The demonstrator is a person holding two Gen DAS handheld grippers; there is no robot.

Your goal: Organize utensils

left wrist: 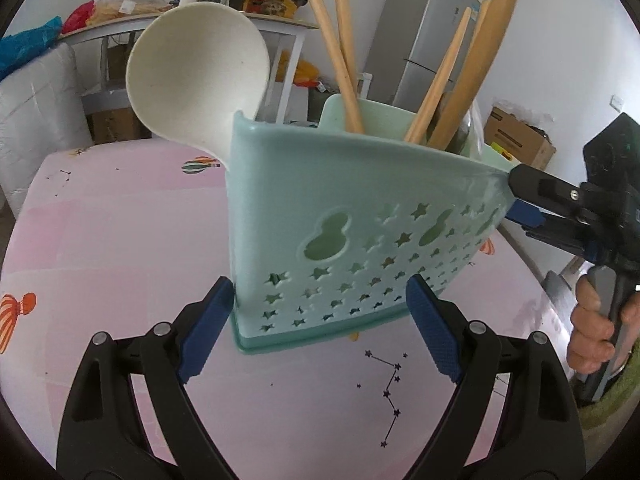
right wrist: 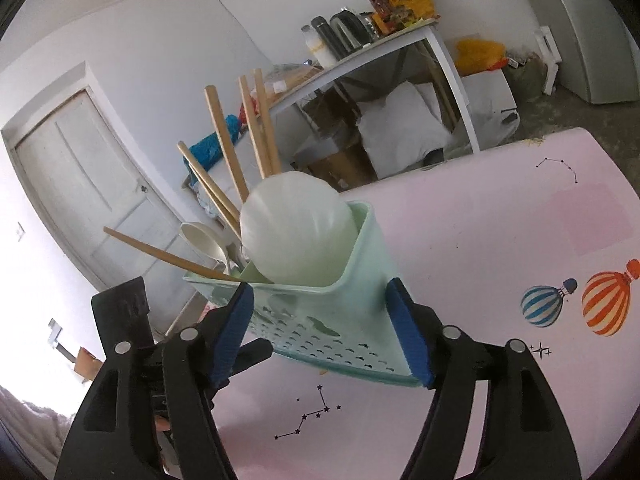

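Note:
A mint-green perforated utensil holder (left wrist: 360, 216) stands on the pink table (left wrist: 120, 240). It holds a white ladle (left wrist: 196, 72), several wooden utensil handles (left wrist: 344, 40) and a small white spoon (right wrist: 204, 240). My left gripper (left wrist: 320, 320) is open, its blue pads either side of the holder's near lower edge. My right gripper (right wrist: 324, 328) straddles one end of the holder (right wrist: 320, 312) with its pads at the side walls; it shows in the left wrist view (left wrist: 528, 204) at the holder's right end. The ladle bowl (right wrist: 296, 228) faces the right wrist camera.
A side table (right wrist: 400, 40) with bottles and bags stands behind, with boxes and a pillow under it. A grey fridge (left wrist: 424, 36) is at the back and a cardboard box (left wrist: 516, 136) on the floor. A white door (right wrist: 88, 184) is on the far wall.

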